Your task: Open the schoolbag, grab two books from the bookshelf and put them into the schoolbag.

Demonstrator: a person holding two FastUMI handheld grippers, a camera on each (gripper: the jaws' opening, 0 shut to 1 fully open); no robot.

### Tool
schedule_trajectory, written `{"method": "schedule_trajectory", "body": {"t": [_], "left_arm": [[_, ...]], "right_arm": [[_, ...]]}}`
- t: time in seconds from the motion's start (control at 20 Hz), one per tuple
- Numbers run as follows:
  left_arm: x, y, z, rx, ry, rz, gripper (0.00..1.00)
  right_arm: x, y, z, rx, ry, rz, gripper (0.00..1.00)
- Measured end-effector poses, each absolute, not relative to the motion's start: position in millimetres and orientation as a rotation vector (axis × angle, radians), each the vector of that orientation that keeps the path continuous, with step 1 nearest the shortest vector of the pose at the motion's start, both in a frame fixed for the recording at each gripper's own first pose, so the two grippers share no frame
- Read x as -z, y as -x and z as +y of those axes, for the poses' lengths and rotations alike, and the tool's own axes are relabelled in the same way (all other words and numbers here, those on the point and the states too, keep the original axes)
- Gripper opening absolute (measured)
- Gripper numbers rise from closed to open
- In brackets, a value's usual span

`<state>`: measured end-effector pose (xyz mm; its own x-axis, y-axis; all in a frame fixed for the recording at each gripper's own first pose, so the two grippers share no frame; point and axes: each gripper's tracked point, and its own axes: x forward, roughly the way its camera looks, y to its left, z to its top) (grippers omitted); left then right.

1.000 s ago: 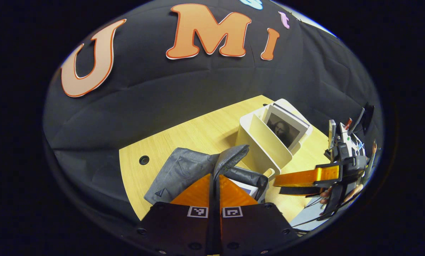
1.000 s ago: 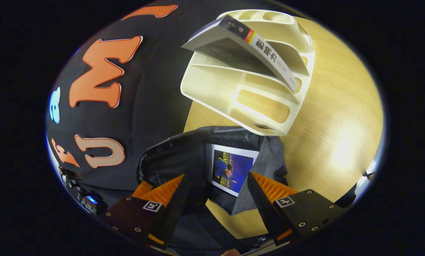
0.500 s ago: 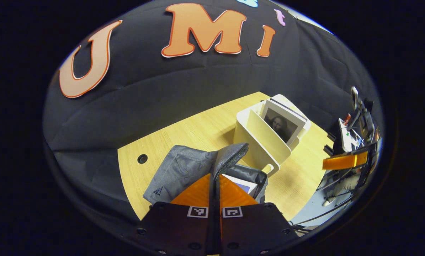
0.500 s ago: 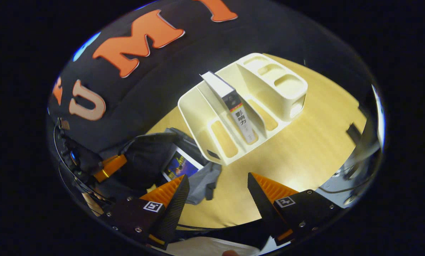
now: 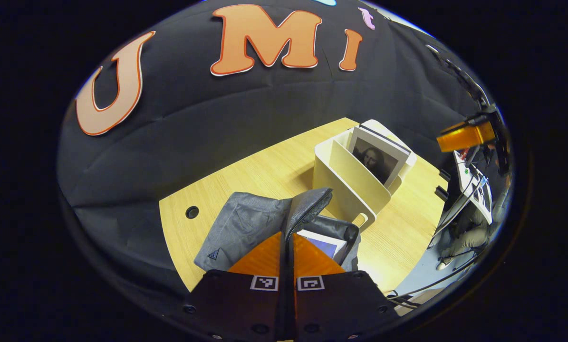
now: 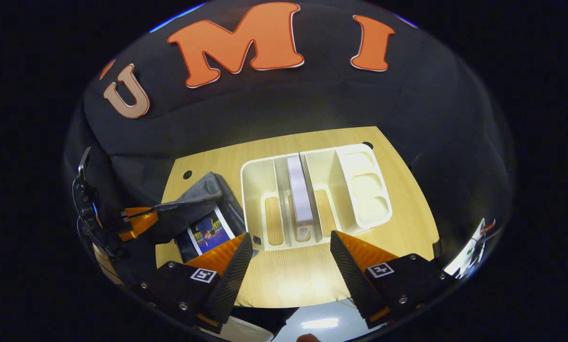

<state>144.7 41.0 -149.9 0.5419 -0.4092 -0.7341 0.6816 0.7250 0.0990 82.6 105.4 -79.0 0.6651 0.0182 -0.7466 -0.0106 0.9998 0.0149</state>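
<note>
While left gripper [image 5: 287,237] pinches schoolbag [image 5: 245,225] flap — bookshelf [image 6: 312,194] just beside (one book [image 6: 300,194]).

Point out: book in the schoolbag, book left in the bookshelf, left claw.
book in the schoolbag [image 6: 209,232]: right gripper view, on its blue cover.
book in the bookshelf [image 6: 299,194]: right gripper view, on its top edge.
left claw [image 5: 287,240]: left gripper view, at its closed tips.

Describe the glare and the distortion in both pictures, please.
Right gripper view: soft glare on the table before the bookshelf; its edges bow. Left gripper view: even light, no glare on the schoolbag; the table edge curves, the rim is stretched.
</note>
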Motion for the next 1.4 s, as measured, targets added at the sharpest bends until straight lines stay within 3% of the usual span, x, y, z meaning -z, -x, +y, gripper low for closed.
{"method": "schedule_trajectory", "body": {"t": [0.3,0.55,1.05,1.1,1.15,1.25,1.3,1.35,1.4], "left_arm": [[153,-147,44,0.657,-0.385,0.769,0.01],[153,-152,47,0.645,-0.398,0.78,0.01],[158,-155,50,0.62,-0.386,0.803,0.01],[158,-156,51,0.618,-0.387,0.805,0.01],[159,-156,52,0.616,-0.388,0.806,0.01],[159,-156,51,0.614,-0.388,0.808,0.01],[159,-157,51,0.615,-0.385,0.81,0.01],[159,-156,51,0.617,-0.381,0.813,0.01],[160,-154,49,0.618,-0.377,0.816,0.01]], "right_arm": [[81,-153,103,-0.006,0.076,0.901,0.99],[120,-192,99,0.004,0.124,0.989,1.0],[177,-217,95,-0.004,0.17,1.143,0.97],[181,-216,94,-0.005,0.177,1.153,0.81],[182,-216,91,-0.001,0.18,1.163,0.87],[191,-215,89,0.013,0.177,1.177,0.7],[191,-214,93,0.005,0.15,1.186,0.44],[192,-213,97,-0.007,0.134,1.192,0.51],[190,-213,96,-0.01,0.138,1.19,0.37]]}}
